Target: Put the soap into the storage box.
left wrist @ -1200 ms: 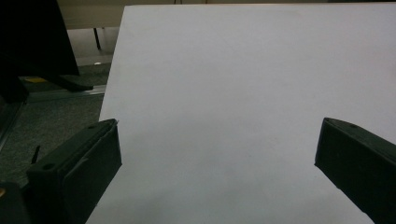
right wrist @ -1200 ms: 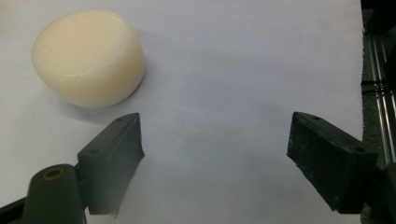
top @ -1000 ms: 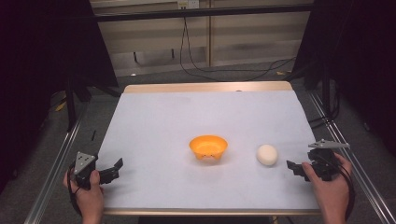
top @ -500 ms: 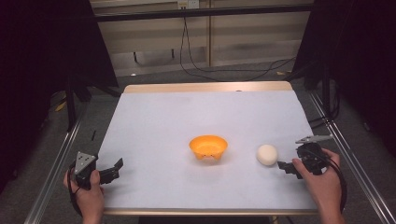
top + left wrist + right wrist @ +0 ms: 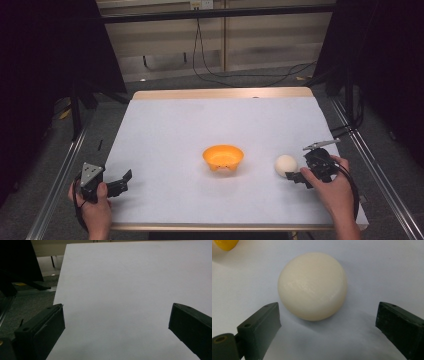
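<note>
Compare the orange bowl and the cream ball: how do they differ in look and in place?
The orange bowl is bright orange, open and hollow; the cream ball is pale and rounded. The bowl stands apart near the table's middle; the ball lies just ahead of the open right gripper, untouched. Both rest on the white table.

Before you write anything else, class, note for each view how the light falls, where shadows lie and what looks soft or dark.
High view: the table is evenly lit, its surroundings nearly black. Right gripper view: the ball is sharp, with a soft shadow beneath it on the near side. Left gripper view: dim, with dark jaws against the pale sheet.
</note>
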`<state>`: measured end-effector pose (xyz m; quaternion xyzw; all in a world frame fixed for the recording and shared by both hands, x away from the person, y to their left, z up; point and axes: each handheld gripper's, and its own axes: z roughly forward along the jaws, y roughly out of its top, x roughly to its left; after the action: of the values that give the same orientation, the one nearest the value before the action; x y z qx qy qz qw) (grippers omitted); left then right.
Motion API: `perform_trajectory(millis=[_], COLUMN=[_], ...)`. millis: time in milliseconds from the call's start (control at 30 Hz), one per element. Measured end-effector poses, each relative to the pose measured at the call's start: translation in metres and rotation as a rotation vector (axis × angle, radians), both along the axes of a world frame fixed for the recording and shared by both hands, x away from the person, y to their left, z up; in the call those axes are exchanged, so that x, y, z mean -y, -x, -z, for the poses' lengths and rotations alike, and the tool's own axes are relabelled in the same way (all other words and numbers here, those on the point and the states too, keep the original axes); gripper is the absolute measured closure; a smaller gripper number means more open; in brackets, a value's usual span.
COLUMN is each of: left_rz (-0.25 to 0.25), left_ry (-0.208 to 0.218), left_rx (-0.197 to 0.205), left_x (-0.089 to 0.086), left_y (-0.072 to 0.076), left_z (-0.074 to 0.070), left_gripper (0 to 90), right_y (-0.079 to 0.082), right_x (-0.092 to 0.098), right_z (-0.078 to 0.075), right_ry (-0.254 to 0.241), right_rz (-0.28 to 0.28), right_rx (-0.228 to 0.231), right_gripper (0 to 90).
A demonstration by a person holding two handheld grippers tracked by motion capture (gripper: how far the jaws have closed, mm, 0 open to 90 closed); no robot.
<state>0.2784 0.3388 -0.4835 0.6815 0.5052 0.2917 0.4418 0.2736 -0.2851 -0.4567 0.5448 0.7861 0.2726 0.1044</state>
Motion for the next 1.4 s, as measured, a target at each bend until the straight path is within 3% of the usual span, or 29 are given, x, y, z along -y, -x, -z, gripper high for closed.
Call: perform_trajectory(millis=[533, 700, 900, 1033, 1400], left_rz=[0.0, 0.001, 0.001, 0.0, -0.002], left_ry=[0.001, 0.003, 0.003, 0.003, 0.002], left_rx=[-0.002, -0.001, -0.002, -0.001, 0.0], left_x=[0.0, 0.0, 0.0, 0.0, 0.0], left_y=[0.0, 0.0, 0.0, 0.0, 0.0], left_z=[0.0, 0.0, 0.0, 0.0, 0.0], left_gripper=[0.3, 0.3, 0.3, 0.3, 0.3], right_y=[-0.018, -0.024, -0.027, -0.027, -0.028], right_x=[-0.021, -0.024, -0.027, -0.03, -0.036], right_z=[0.001, 0.004, 0.007, 0.009, 0.005], right_ry=[0.014, 0.031, 0.032, 0.041, 0.085], right_rz=[-0.006, 0.025, 0.033, 0.017, 0.007], right_rx=[-0.006, -0.034, -0.044, -0.042, -0.041], right_gripper=[10.3, 14.5, 16.5, 23.4, 24.0])
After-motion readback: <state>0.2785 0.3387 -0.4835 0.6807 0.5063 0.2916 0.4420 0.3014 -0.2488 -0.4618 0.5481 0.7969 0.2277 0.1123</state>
